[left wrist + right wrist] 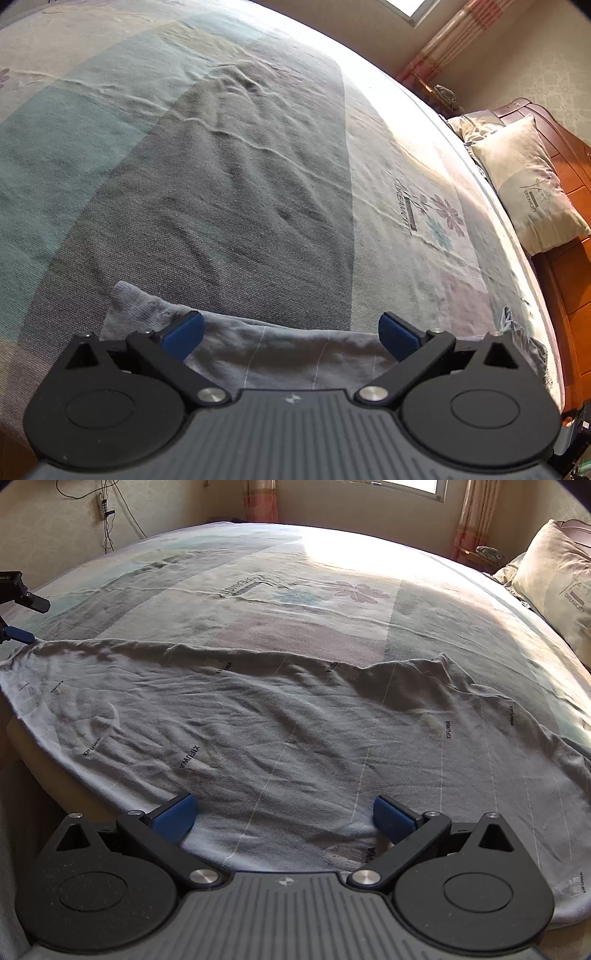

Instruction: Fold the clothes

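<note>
Where creased, soft grey garment (258,720)

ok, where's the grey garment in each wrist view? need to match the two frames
Left wrist: garment is only a strip at bottom centre, between the open left tongs.
Right wrist: garment is spread across the lower half, from the left edge to the right, under the open right tongs.
Shared landmark: pillow with printed logo, right edge in the left wrist view, upper right corner in the right wrist view.
</note>
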